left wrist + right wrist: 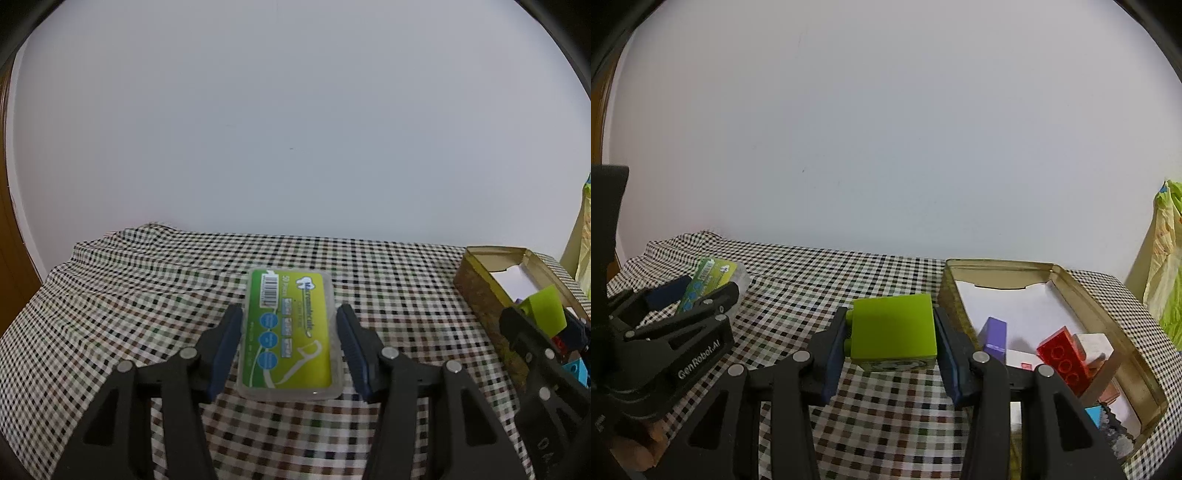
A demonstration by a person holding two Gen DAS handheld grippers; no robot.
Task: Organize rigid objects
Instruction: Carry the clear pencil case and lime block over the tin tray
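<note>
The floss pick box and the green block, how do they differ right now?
The floss pick box is flat, clear-cased and labelled; the green block is chunky, plain and studded. The box lies between open fingers of the left hand-held gripper; the block is clamped in the right hand-held gripper. Both are green.

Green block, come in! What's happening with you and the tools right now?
Right tool shut on green block, beside the tin. Left tool open around floss box, not clamped. Nothing in the way.
</note>
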